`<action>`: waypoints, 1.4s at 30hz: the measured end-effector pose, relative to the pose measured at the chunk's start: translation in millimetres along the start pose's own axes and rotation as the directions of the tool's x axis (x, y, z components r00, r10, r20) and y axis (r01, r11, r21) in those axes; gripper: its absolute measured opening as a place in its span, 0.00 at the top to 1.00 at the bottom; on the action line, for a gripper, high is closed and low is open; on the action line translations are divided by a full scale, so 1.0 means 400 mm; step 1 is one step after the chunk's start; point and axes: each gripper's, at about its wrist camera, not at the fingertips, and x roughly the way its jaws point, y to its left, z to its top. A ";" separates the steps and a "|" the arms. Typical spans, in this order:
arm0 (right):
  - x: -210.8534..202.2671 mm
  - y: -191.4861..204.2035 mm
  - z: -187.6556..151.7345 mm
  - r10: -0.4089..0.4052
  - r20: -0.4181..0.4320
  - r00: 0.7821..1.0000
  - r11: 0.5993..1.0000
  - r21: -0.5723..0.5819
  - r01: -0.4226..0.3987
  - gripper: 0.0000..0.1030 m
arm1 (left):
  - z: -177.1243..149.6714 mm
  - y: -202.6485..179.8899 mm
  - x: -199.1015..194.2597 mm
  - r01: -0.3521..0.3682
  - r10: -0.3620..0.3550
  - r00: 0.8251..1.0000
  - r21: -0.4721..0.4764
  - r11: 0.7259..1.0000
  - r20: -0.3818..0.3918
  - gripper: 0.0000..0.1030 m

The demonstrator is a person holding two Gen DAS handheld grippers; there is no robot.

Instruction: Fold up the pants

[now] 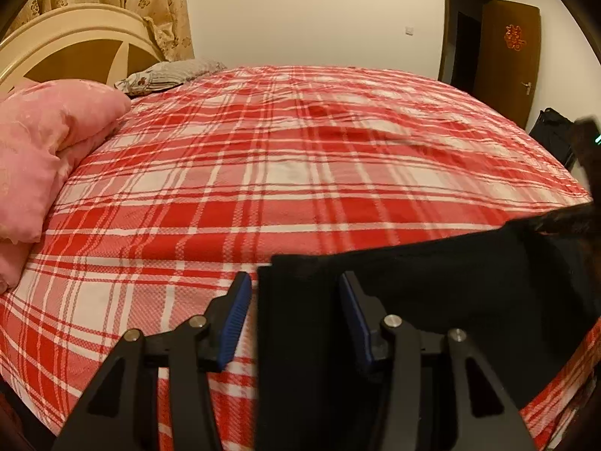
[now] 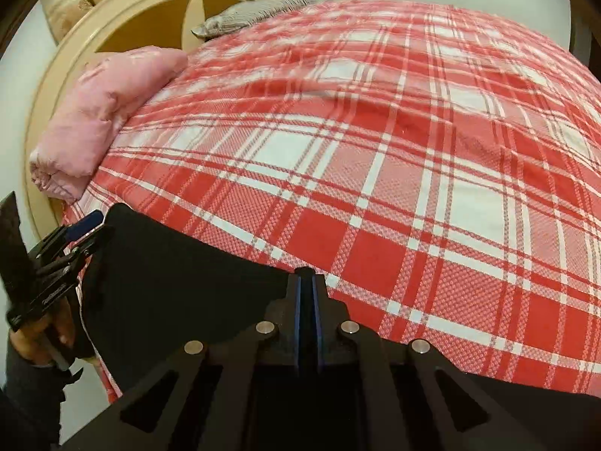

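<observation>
Black pants [image 1: 432, 282] lie folded flat on the red plaid bed sheet [image 1: 263, 173], close to its near edge. My left gripper [image 1: 296, 295] is open and straddles the pants' left edge: one blue pad [image 1: 238, 310] is over the sheet, the other over the cloth. In the right wrist view the pants [image 2: 169, 274] fill the lower left. My right gripper [image 2: 308, 282] is shut at their far edge, with dark cloth pinched between the pads. The left gripper [image 2: 80, 231] shows at the far left of that view, held by a hand [image 2: 33, 342].
A rolled pink quilt [image 1: 41, 150] and a grey pillow [image 1: 169, 75] lie by the cream headboard [image 1: 75, 41] on the left. Beyond the bed's far right corner there is an open brown door [image 1: 511, 56] and a dark bag [image 1: 552, 139]. Plaid sheet [image 2: 413, 188] stretches ahead of both grippers.
</observation>
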 end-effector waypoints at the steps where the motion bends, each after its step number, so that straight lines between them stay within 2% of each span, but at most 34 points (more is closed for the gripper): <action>1: -0.010 -0.008 -0.004 0.005 0.003 1.000 1.000 0.010 -0.005 0.81 | 0.003 -0.013 -0.012 0.009 -0.009 1.000 0.013 1.000 0.007 0.50; 2: -0.021 -0.018 -0.009 -0.003 -0.005 1.000 1.000 0.022 0.003 0.71 | 0.006 -0.031 -0.027 0.020 -0.021 1.000 0.033 0.999 0.017 0.50; 3: -0.031 -0.028 -0.015 -0.010 -0.014 1.000 1.000 0.030 0.011 0.52 | 0.009 -0.056 -0.048 0.037 -0.039 0.999 0.061 0.997 0.030 0.50; 4: -0.055 -0.046 -0.027 -0.013 -0.013 1.000 0.999 0.040 0.014 0.49 | 0.011 -0.079 -0.064 0.052 -0.056 0.998 0.085 0.995 0.037 0.50; 6: -0.107 -0.085 -0.054 -0.031 0.005 1.000 0.998 0.054 0.030 0.49 | 0.014 -0.133 -0.093 0.093 -0.099 0.994 0.136 0.986 0.040 0.50; 8: -0.175 -0.132 -0.089 -0.090 0.022 0.996 0.994 0.067 0.088 0.49 | 0.018 -0.190 -0.113 0.137 -0.147 0.988 0.185 0.973 0.042 0.50; 13: -0.405 -0.284 -0.208 -0.208 0.090 0.974 0.965 0.181 0.190 0.49 | 0.016 -0.357 -0.134 0.283 -0.295 0.955 0.313 0.906 -0.009 0.50; 15: -0.518 -0.351 -0.271 -0.279 0.122 0.952 0.938 0.248 0.243 0.49 | 0.013 -0.434 -0.130 0.356 -0.361 0.931 0.354 0.865 -0.052 0.50; 16: -0.555 -0.371 -0.293 -0.305 0.133 0.943 0.926 0.273 0.261 0.49 | 0.014 -0.454 -0.130 0.373 -0.377 0.924 0.367 0.852 -0.063 0.50; 19: -0.698 -0.454 -0.390 -0.408 0.167 0.898 0.866 0.381 0.323 0.49 | 0.010 -0.556 -0.134 0.427 -0.426 0.899 0.425 0.798 -0.103 0.50; 22: -0.795 -0.510 -0.479 -0.465 0.193 0.864 0.816 0.473 0.333 0.49 | 0.000 -0.650 -0.147 0.505 -0.490 0.857 0.453 0.734 -0.160 0.50; 27: -0.874 -0.573 -0.589 -0.511 0.218 0.832 0.762 0.562 0.321 0.49 | -0.039 -0.784 -0.156 0.543 -0.504 0.832 0.535 0.648 -0.233 0.56; 30: -0.896 -0.604 -0.640 -0.533 0.232 0.814 0.734 0.605 0.308 0.49 | -0.071 -0.840 -0.147 0.551 -0.491 0.827 0.572 0.608 -0.274 0.62; 32: -0.903 -0.616 -0.661 -0.545 0.241 0.803 0.721 0.624 0.302 0.49 | -0.084 -0.865 -0.133 0.545 -0.473 0.832 0.588 0.599 -0.289 0.67; 34: -0.909 -0.631 -0.683 -0.553 0.248 0.795 0.711 0.638 0.296 0.49 | -0.095 -0.886 -0.118 0.545 -0.455 0.834 0.589 0.596 -0.311 0.68; 37: -0.896 -0.649 -0.698 -0.545 0.234 0.805 0.708 0.643 0.292 0.49 | -0.113 -0.909 -0.123 0.557 -0.457 0.826 0.597 0.578 -0.329 0.68; 39: -0.888 -0.654 -0.705 -0.560 0.218 0.800 0.699 0.643 0.314 0.49 | -0.118 -0.918 -0.129 0.560 -0.459 0.824 0.603 0.568 -0.333 0.68; 42: -0.880 -0.657 -0.710 -0.558 0.216 0.801 0.698 0.645 0.312 0.49 | -0.124 -0.927 -0.123 0.557 -0.451 0.826 0.608 0.566 -0.338 0.68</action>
